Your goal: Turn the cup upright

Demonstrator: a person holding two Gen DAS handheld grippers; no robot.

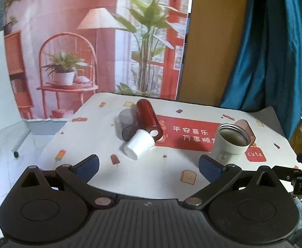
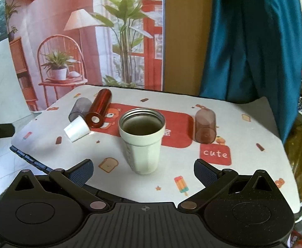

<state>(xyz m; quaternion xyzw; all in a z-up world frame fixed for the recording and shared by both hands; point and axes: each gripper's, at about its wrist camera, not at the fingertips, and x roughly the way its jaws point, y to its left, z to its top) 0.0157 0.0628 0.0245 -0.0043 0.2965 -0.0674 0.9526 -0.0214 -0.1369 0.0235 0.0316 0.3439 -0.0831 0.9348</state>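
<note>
i see the cream cup (image 2: 141, 142) standing upright on the table (image 2: 254, 165), mouth up, just ahead of the right gripper (image 2: 143, 170). both jaw sets, including the left gripper (image 1: 149, 166), are spread wide and empty.

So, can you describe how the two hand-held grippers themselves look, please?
Both look alike. The left hand-held gripper and the right hand-held gripper have matte black bodies with ribbed centres, round side discs, silver pivot pins, angled black link arms and blue textured finger pads. No cables or sleeves show.
</note>
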